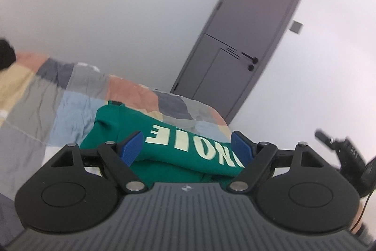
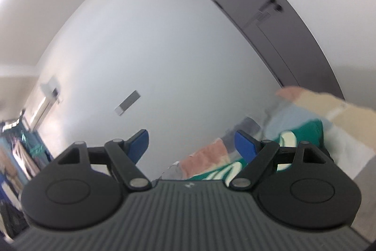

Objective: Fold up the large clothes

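A: What does the left wrist view give you?

B: The left gripper [image 1: 186,147] is tilted a little downward over the bed [image 1: 35,98], its blue fingers [image 1: 131,148] spread wide and released, pressing on nothing. Past them a green sweatshirt [image 1: 164,157] lies folded into a thick bundle on the patchwork bedcover, toward the corner of the bed nearest the grey door [image 1: 246,39]. Pale block letters run across its top fold, upside down from here. The cloth lies beyond and below the fingers, not clamped.

A: Anything only that view has?

B: The whole door with its handle, a dark object at the bed's far left edge, and a blurred black piece of gear [image 1: 345,152] at the right, likely the other gripper, though I cannot tell.

A: And the right wrist view?

B: The right gripper [image 2: 192,145] points about level and is rolled, so the wall [image 2: 141,51] and door [image 2: 270,11] slant. Its fingers [image 2: 141,142] are also released, with bare wall between them. The sweatshirt [image 2: 305,131] shows only in blurred scraps behind the right finger, on the bed [image 2: 340,114]. Only here: a blurred clothes rail [image 2: 14,157] at the far left.
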A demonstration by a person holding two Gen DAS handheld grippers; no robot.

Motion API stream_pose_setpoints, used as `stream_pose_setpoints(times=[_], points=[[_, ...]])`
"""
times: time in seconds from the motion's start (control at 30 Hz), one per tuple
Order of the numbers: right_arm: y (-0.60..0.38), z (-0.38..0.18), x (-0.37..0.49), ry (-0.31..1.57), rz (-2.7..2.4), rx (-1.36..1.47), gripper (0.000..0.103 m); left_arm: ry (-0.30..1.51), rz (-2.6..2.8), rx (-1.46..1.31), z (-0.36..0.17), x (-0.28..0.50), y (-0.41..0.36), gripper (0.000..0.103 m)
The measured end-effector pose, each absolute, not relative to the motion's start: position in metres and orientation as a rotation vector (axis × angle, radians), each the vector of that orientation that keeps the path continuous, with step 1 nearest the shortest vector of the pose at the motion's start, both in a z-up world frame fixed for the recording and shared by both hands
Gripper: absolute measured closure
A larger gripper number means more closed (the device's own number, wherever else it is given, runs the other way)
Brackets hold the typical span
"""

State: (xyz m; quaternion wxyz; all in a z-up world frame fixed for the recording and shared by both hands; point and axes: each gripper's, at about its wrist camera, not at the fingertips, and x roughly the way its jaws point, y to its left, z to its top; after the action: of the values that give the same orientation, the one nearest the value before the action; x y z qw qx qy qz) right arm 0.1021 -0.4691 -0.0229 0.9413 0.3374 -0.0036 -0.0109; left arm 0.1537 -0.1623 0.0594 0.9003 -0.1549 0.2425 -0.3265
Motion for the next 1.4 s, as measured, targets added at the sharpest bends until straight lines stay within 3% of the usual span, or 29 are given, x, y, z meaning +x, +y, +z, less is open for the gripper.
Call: stream_pose_setpoints(times=[0.4,0.9,1.4], points=[[-0.381,0.033,0.041,0.034,-0.016,0.412,0.02,0.379,-0.718,-0.115,0.092,0.062,-0.156,0.018],[-0.302,0.009,0.007,0.192,-0.109,0.17,0.021,0.347,-0.695,-0.054,0.065,0.009,-0.14,0.017],[-0.279,-0.015,0.005,0.277,-0.171,0.154,0.021,0.366,-0.644,-0.048,0.046,0.017,-0.134,0.016]])
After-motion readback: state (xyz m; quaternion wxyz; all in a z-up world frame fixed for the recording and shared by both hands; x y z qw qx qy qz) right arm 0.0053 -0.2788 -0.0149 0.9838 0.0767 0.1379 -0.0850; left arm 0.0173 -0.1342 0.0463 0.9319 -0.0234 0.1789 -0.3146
